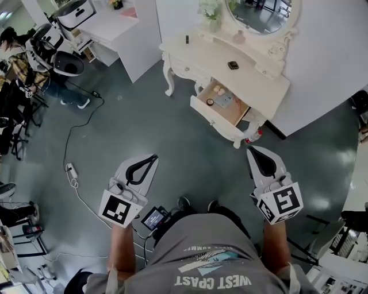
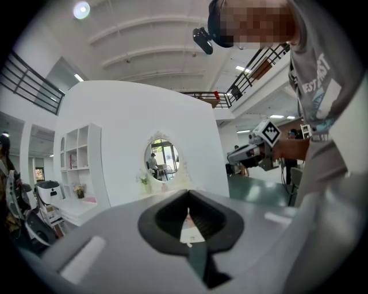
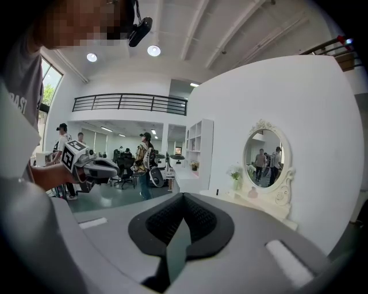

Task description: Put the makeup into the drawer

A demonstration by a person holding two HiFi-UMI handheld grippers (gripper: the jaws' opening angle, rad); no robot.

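Observation:
A white vanity table (image 1: 253,80) with an oval mirror (image 1: 261,14) stands ahead of me on the grey floor. Its drawer (image 1: 214,116) is pulled out, and several small makeup items (image 1: 221,97) lie inside. On the tabletop are a black compact (image 1: 233,65), a pink bottle (image 1: 239,38) and a small dark stick (image 1: 187,39). My left gripper (image 1: 153,157) (image 2: 187,195) and my right gripper (image 1: 252,150) (image 3: 184,198) hover over the floor, well short of the vanity. Both are shut and hold nothing.
A power strip (image 1: 71,170) with a long cable lies on the floor at left. Chairs and a seated person (image 1: 23,63) fill the far left. A white shelf unit (image 1: 123,28) stands left of the vanity, and a red-capped bottle (image 1: 253,136) sits by its leg.

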